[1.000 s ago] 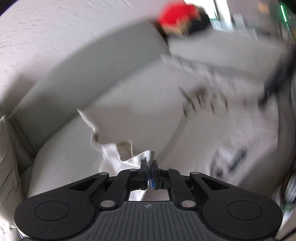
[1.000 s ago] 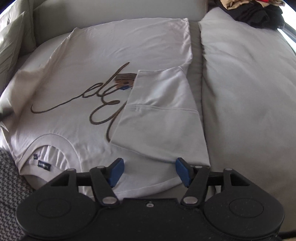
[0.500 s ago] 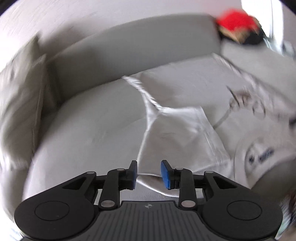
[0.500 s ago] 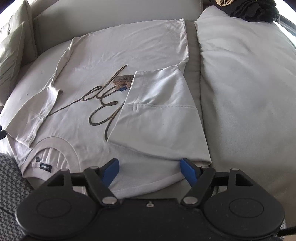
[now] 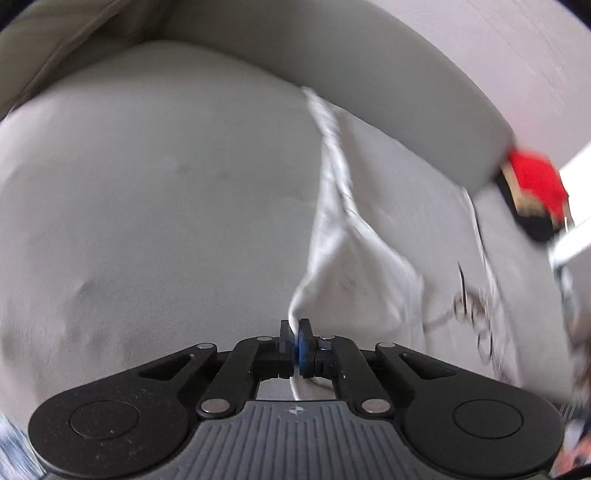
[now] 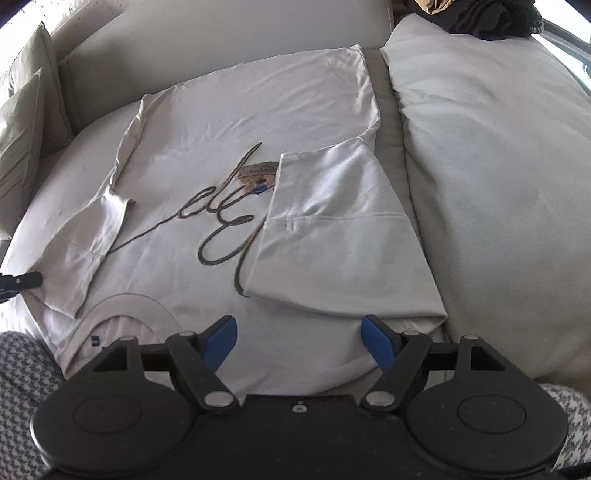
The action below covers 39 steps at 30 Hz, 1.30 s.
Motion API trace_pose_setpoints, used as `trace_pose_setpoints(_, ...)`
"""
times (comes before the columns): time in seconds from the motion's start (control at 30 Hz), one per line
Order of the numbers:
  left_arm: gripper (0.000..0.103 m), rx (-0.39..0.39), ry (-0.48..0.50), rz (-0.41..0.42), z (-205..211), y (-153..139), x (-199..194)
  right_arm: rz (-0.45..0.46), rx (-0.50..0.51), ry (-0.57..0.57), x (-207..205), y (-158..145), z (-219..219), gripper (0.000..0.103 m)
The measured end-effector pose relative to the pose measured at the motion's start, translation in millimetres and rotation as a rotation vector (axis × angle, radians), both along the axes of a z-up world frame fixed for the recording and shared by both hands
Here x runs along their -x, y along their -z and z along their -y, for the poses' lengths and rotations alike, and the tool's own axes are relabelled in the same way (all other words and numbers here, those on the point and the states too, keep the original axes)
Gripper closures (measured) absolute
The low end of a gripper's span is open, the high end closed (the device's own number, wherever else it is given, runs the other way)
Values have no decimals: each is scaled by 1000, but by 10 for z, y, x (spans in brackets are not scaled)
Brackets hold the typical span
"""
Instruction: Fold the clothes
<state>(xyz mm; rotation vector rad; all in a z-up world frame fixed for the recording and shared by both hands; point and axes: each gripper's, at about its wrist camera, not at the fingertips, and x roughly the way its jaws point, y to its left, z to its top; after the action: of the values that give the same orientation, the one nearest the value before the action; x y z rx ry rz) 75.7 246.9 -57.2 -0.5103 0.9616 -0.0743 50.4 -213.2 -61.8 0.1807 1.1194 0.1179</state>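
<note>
A white T-shirt [image 6: 229, 122] with dark script lettering lies flat on a grey sofa seat, collar nearest me. Its right sleeve [image 6: 343, 229] is folded in over the chest. Its left sleeve [image 6: 85, 240] lies folded in at the left edge. My left gripper [image 5: 295, 332] is shut on the edge of that left sleeve [image 5: 347, 273]; this view is blurred. The left gripper's tip shows at the far left of the right wrist view [image 6: 22, 280]. My right gripper [image 6: 299, 336] is open and empty, just above the shirt's near shoulder.
A second grey seat cushion [image 6: 487, 147] lies to the right of the shirt. Dark clothes [image 6: 476, 14] are piled at the back right, with a red item [image 5: 535, 181] among them. Pillows [image 6: 22, 118] stand at the left. The sofa backrest [image 6: 207, 40] runs behind.
My left gripper opened half a second ago and has shut again on the left sleeve's edge. The left sleeve now lies folded in over the shirt. My right gripper has drawn back slightly, still open.
</note>
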Motion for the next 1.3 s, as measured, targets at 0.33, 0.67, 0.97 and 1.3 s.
trace_pose_setpoints(0.33,96,-169,-174,-54,-37,-94,283,8,39,-46,-42,-12,-195,30)
trace_pose_setpoints(0.67,62,-272,66,141,568,-419,-207,42,-60,-9,-26,43,-61,28)
trace_pose_setpoints(0.97,100,-288,118,9,645,84,-787,62,-121,-4,-2,90,7,24)
trace_pose_setpoints(1.3,102,-389,-74,-30,427,38,-743,63,-108,-21,-16,106,-34,21)
